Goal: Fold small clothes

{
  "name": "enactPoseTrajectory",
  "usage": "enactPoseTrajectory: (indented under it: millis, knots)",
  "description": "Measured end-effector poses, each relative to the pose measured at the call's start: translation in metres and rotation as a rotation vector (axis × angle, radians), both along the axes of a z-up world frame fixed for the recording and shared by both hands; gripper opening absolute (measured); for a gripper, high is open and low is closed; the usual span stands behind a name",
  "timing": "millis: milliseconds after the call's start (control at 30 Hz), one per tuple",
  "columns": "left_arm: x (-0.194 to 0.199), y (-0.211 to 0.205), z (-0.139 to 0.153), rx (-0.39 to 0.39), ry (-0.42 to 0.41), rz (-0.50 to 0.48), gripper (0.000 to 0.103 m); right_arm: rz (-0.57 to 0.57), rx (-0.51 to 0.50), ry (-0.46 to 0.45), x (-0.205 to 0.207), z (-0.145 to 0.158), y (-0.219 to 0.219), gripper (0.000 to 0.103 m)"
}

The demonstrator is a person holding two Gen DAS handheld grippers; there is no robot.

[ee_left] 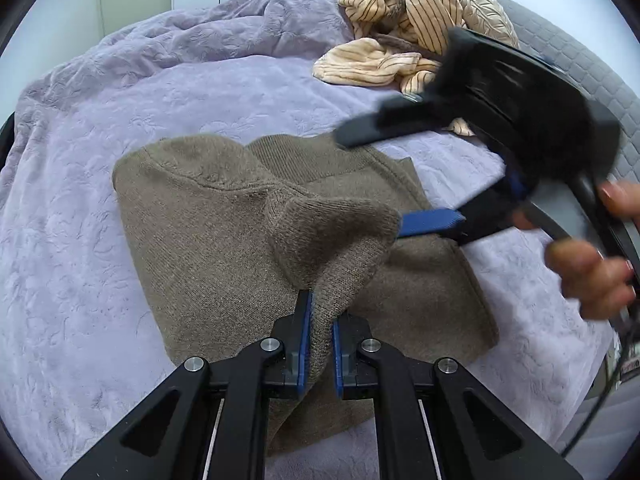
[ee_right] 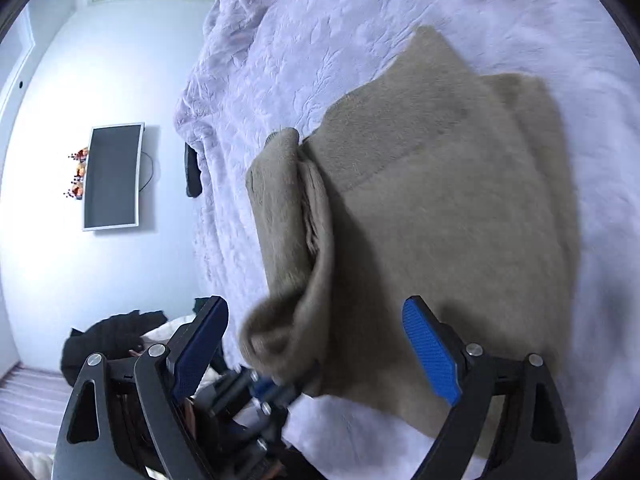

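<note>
Left gripper (ee_left: 320,330): jaws clamped on a raised fold of the brown knit sweater (ee_left: 224,232), centre frame, on the lilac bedspread (ee_left: 100,120). Right gripper (ee_right: 316,354): jaws wide, holding nothing. Left view only: striped beige clothes (ee_left: 400,28), upper right. Right view only: wall television (ee_right: 112,176), left.

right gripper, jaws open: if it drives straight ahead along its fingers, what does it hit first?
Most likely the brown knit garment. The right gripper is open, and the raised fold held by the left gripper lies between and ahead of its fingers; beyond that comes the lilac bedspread. Motion blur makes depth uncertain.
</note>
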State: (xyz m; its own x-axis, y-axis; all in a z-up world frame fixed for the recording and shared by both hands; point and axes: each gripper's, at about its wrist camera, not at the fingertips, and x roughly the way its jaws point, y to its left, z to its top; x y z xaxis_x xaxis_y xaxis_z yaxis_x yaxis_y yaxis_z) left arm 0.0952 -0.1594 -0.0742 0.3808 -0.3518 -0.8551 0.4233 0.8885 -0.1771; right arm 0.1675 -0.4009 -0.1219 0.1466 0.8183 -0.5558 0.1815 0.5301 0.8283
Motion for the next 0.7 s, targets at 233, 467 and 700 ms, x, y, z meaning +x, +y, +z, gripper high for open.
enactPoseTrajectory:
  millis: [233,467,700]
  knots:
    - [-0.005,0.001,-0.006,-0.017,0.005,0.004,0.010,0.176,-0.003,-0.005,0.052,-0.009,0.072,0.091]
    - [-0.001,0.010,-0.006,-0.066,0.036,0.003,0.010,0.337,-0.181,-0.048,0.072,-0.003,0.116,0.020]
    - [-0.016,-0.013,0.028,-0.126,0.017,-0.150,0.010,0.231,-0.137,-0.205,0.045,0.057,0.079,0.019]
